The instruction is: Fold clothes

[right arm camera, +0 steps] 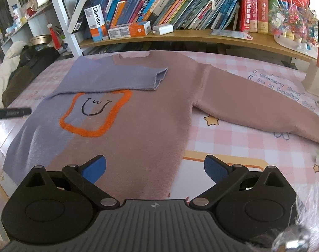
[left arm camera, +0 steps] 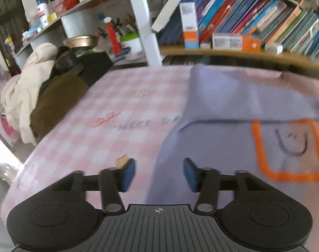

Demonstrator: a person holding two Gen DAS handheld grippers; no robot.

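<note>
A sweater (right arm camera: 142, 113), lilac on its left part and dusty pink on the rest, lies flat on the pink checked sheet (right arm camera: 253, 147). It has an orange outlined patch with a smile (right arm camera: 96, 113). The lilac sleeve (right arm camera: 117, 75) is folded across the chest, and the pink sleeve (right arm camera: 253, 109) stretches out to the right. My left gripper (left arm camera: 159, 174) stands open over the sweater's lilac left edge (left arm camera: 201, 147), with nothing between its blue pads. My right gripper (right arm camera: 156, 169) stands wide open above the hem, also with nothing between its pads.
A shelf of books (right arm camera: 180, 6) and small boxes (right arm camera: 128, 29) runs behind the bed. A heap of cream and brown clothes (left arm camera: 33, 96) lies off the left side. A white box (right arm camera: 314, 79) stands at the far right. A dark bar (right arm camera: 12, 113) pokes in at the left edge.
</note>
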